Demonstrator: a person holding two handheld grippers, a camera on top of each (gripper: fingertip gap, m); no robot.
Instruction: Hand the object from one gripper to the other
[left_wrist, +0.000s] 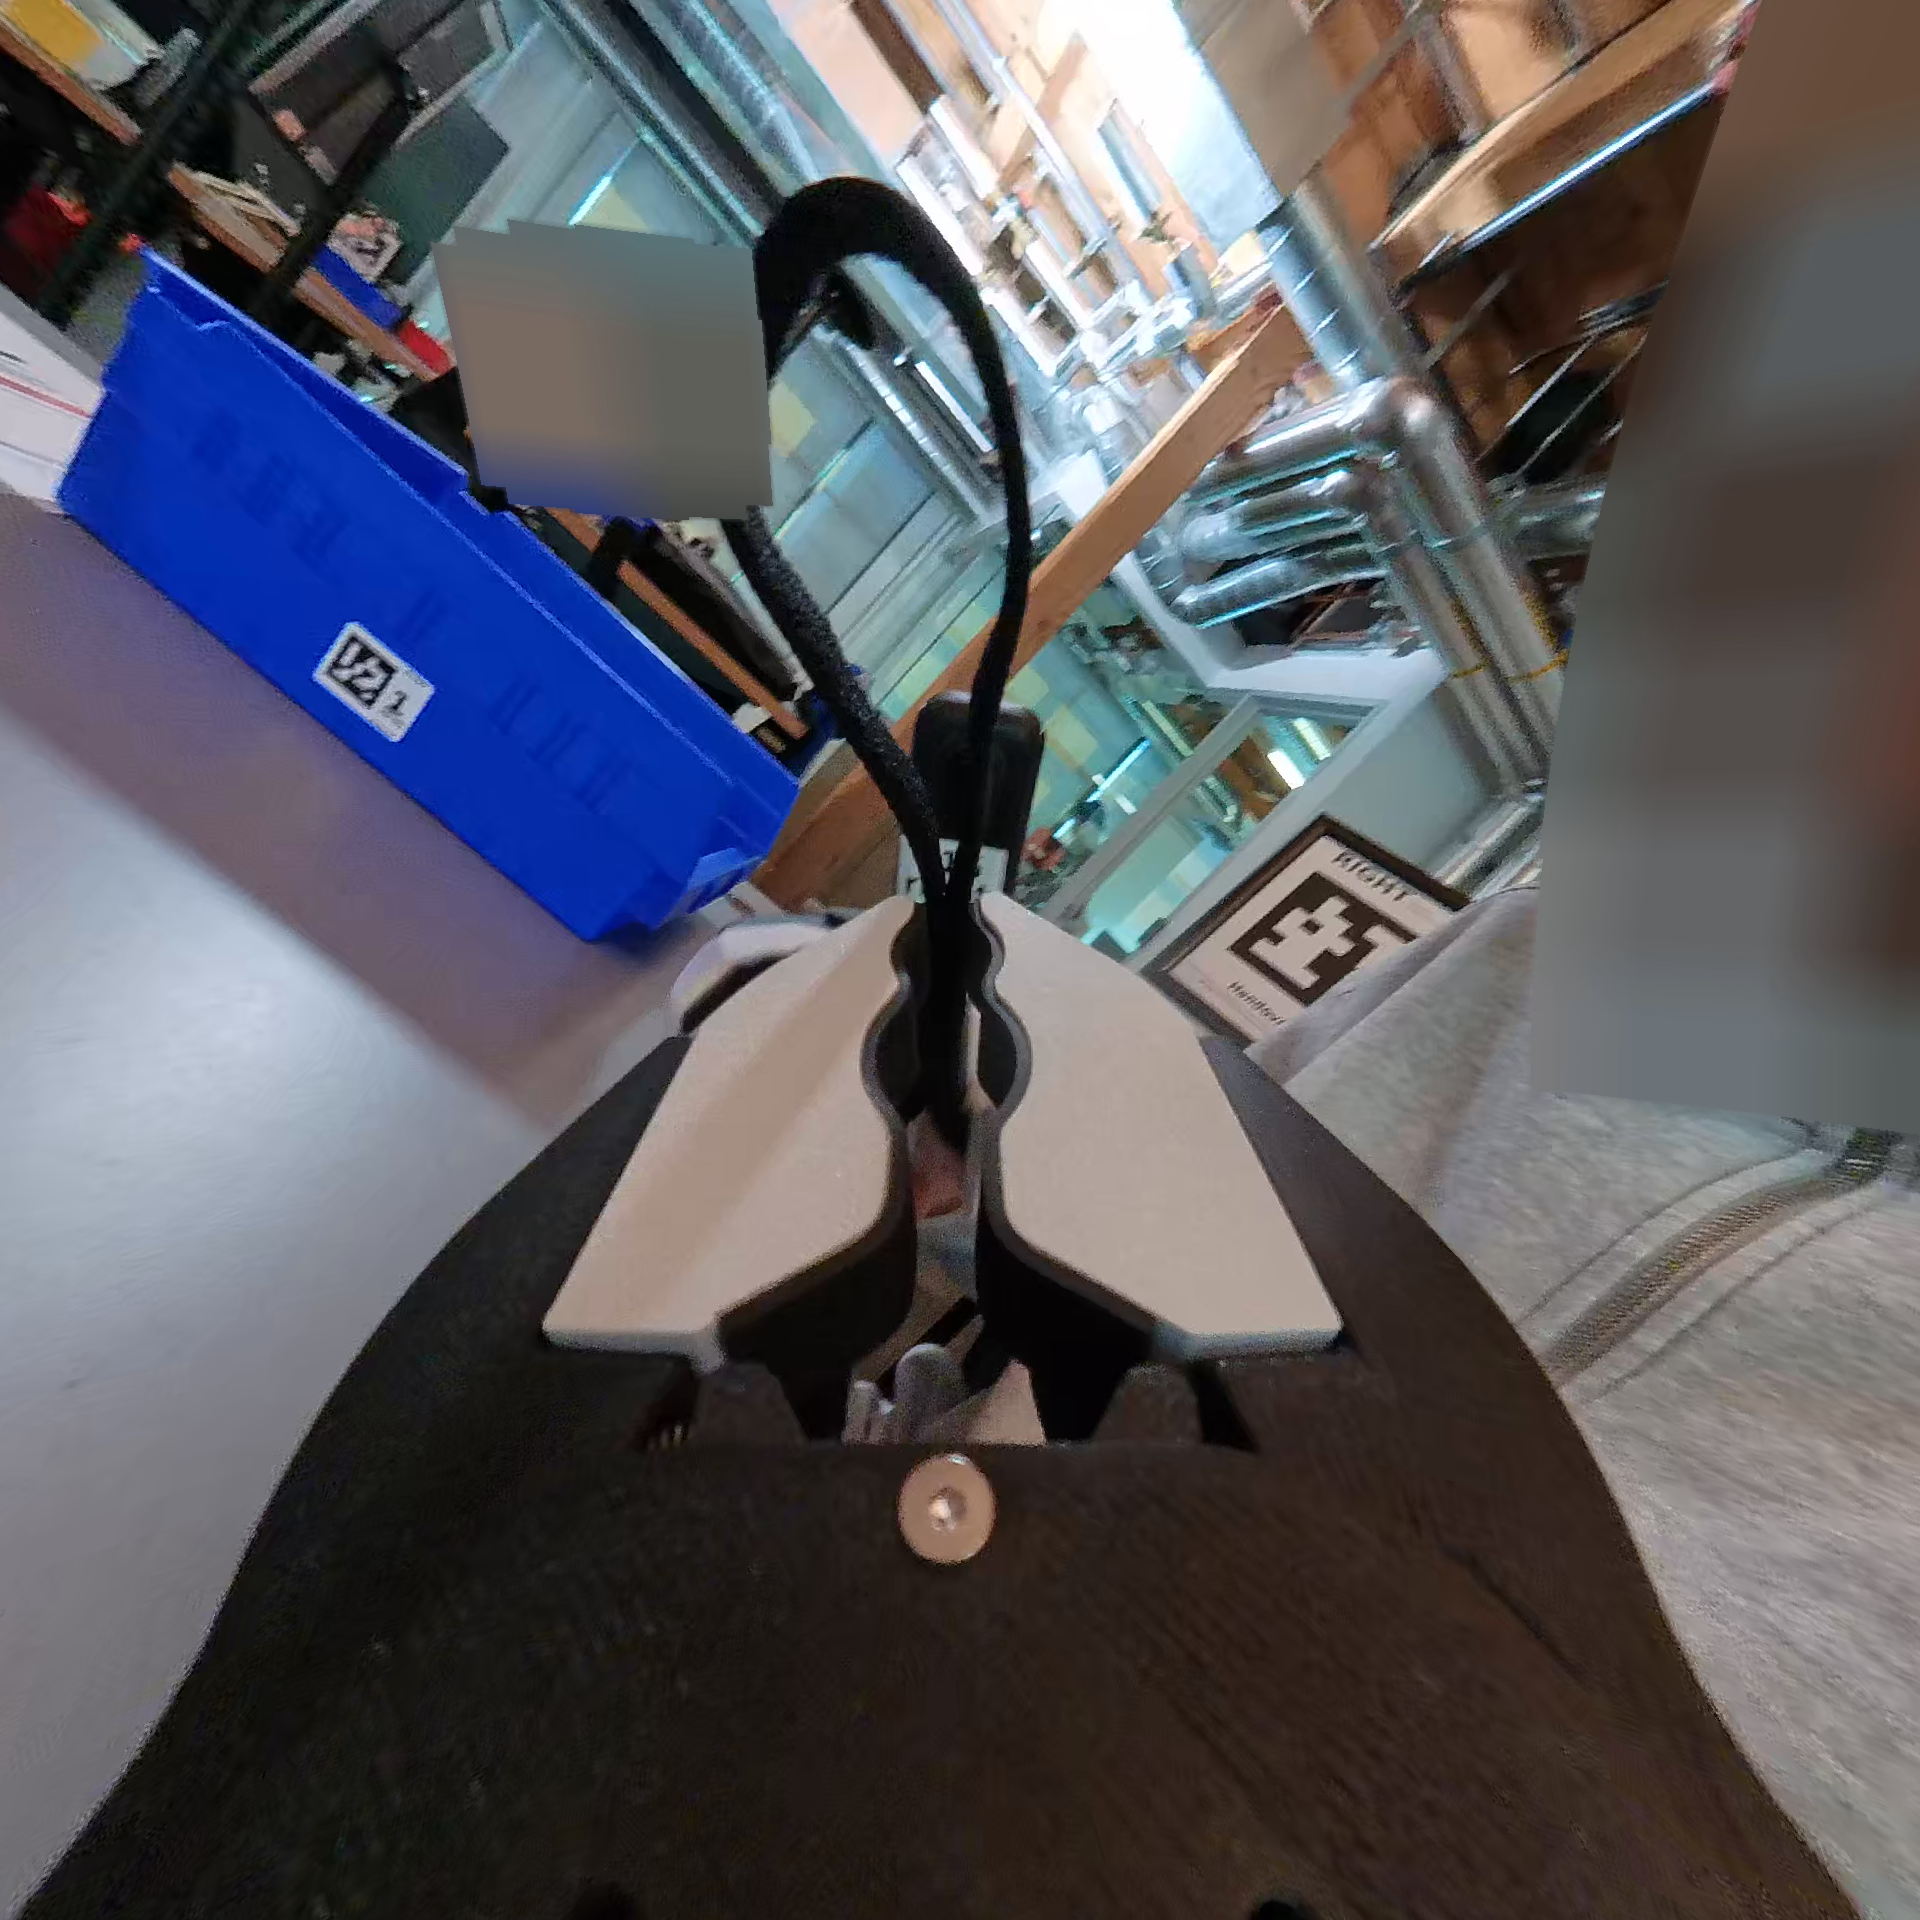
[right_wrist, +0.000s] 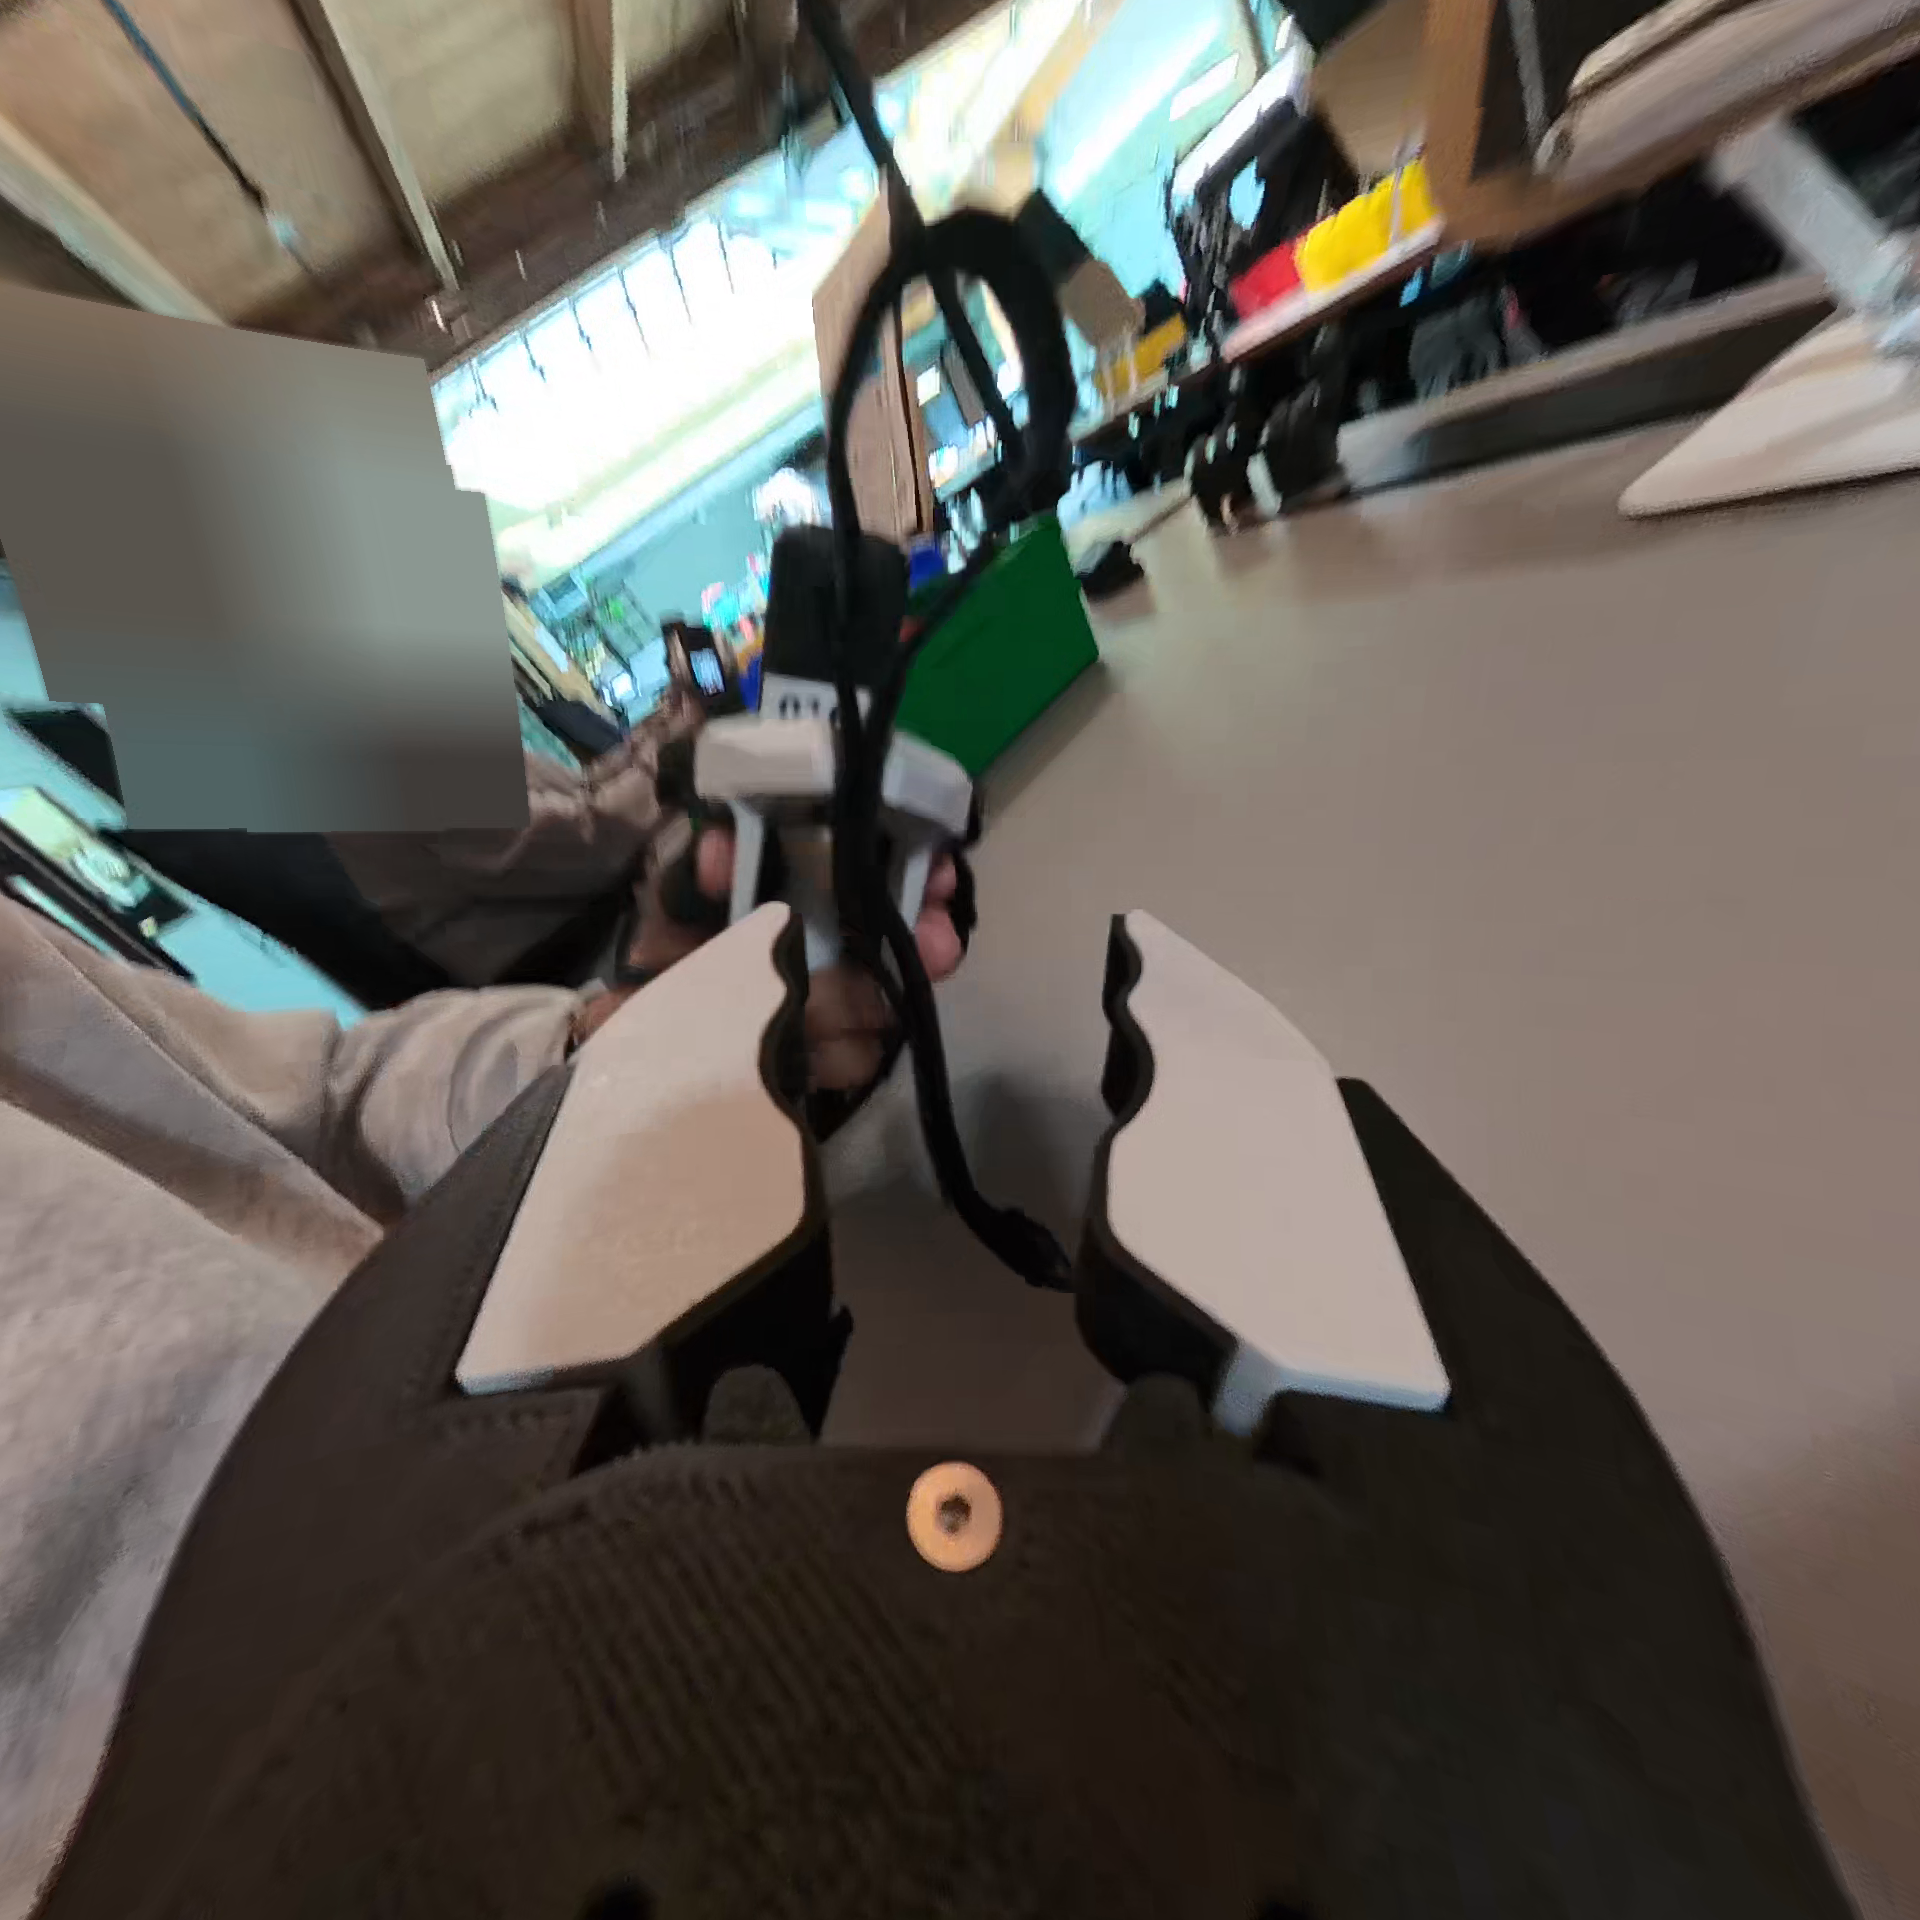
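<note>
A black braided cable (left_wrist: 1027, 540) rises in a tall loop out of my left gripper (left_wrist: 940, 925), which is shut on its two strands. In the right wrist view the left gripper (right_wrist: 847, 774) shows farther off, held by a hand, with the cable (right_wrist: 840, 499) looping above it and hanging below it. My right gripper (right_wrist: 956, 935) is open. The cable's loose plug end (right_wrist: 1029, 1247) hangs between its two fingers, near the right finger; I cannot tell whether it touches.
A blue bin (left_wrist: 416, 644) stands on the grey table (left_wrist: 208, 987) to the left. A green bin (right_wrist: 997, 644) sits farther back on the table (right_wrist: 1455, 831). A person's grey sleeve (left_wrist: 1558, 1299) and a black-and-white marker plate (left_wrist: 1320, 935) are at the right.
</note>
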